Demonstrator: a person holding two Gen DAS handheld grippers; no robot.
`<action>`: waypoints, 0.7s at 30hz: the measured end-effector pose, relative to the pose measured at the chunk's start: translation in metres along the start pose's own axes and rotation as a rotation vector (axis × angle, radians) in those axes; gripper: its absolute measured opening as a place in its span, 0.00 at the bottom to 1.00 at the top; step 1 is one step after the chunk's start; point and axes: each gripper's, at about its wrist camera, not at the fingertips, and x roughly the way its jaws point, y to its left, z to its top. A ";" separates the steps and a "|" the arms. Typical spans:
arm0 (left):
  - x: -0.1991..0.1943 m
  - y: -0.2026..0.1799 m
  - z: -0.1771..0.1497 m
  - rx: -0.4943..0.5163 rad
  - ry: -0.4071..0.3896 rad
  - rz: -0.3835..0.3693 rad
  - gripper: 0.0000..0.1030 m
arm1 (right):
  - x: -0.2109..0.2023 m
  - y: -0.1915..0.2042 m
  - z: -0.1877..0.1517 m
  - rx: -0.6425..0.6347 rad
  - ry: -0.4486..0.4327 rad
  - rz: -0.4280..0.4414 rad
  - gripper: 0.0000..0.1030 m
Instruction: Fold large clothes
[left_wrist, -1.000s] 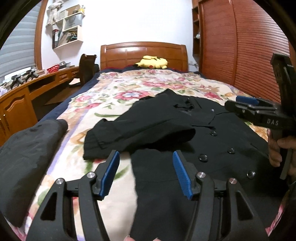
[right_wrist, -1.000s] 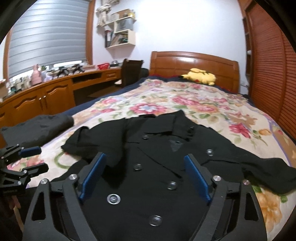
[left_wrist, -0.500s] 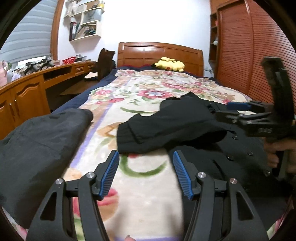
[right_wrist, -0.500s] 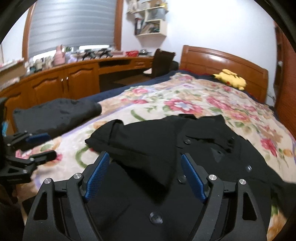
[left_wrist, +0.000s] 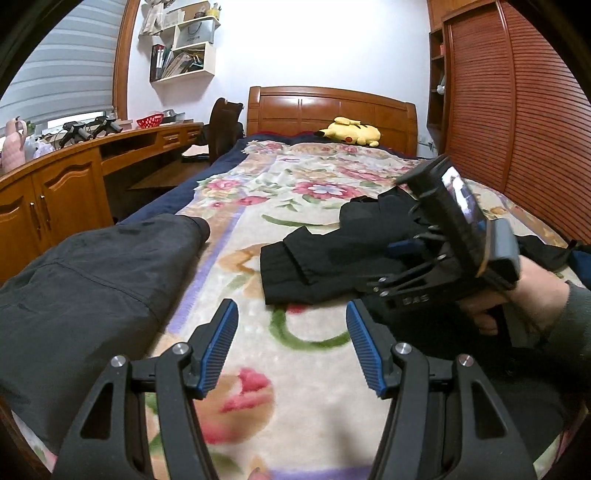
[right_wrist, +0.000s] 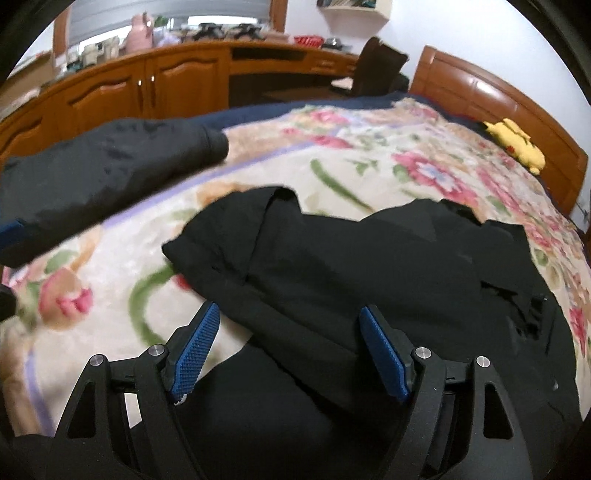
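Note:
A black buttoned coat lies flat on the flowered blanket, its left sleeve folded across its chest. My right gripper is open and hovers just above the sleeve and the coat's left edge. It also shows in the left wrist view, held by a hand at the right. My left gripper is open and empty over bare blanket, left of the coat and short of the sleeve cuff.
A folded dark grey garment lies at the bed's left edge, also in the right wrist view. A yellow plush toy sits by the wooden headboard. A wooden desk runs along the left, a wardrobe on the right.
Both grippers have swung left. The left one now looks at bare blanket and the grey garment. The right one has dropped closer over the folded sleeve. Both stay open.

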 end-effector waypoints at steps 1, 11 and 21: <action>0.000 0.000 0.000 -0.001 0.000 -0.001 0.58 | 0.007 0.000 -0.001 -0.014 0.022 -0.020 0.73; 0.000 -0.005 -0.002 0.004 0.012 -0.040 0.58 | -0.004 -0.026 -0.004 0.065 -0.037 -0.073 0.02; -0.006 -0.017 0.002 0.012 -0.008 -0.060 0.58 | -0.089 -0.076 -0.002 0.168 -0.232 -0.125 0.01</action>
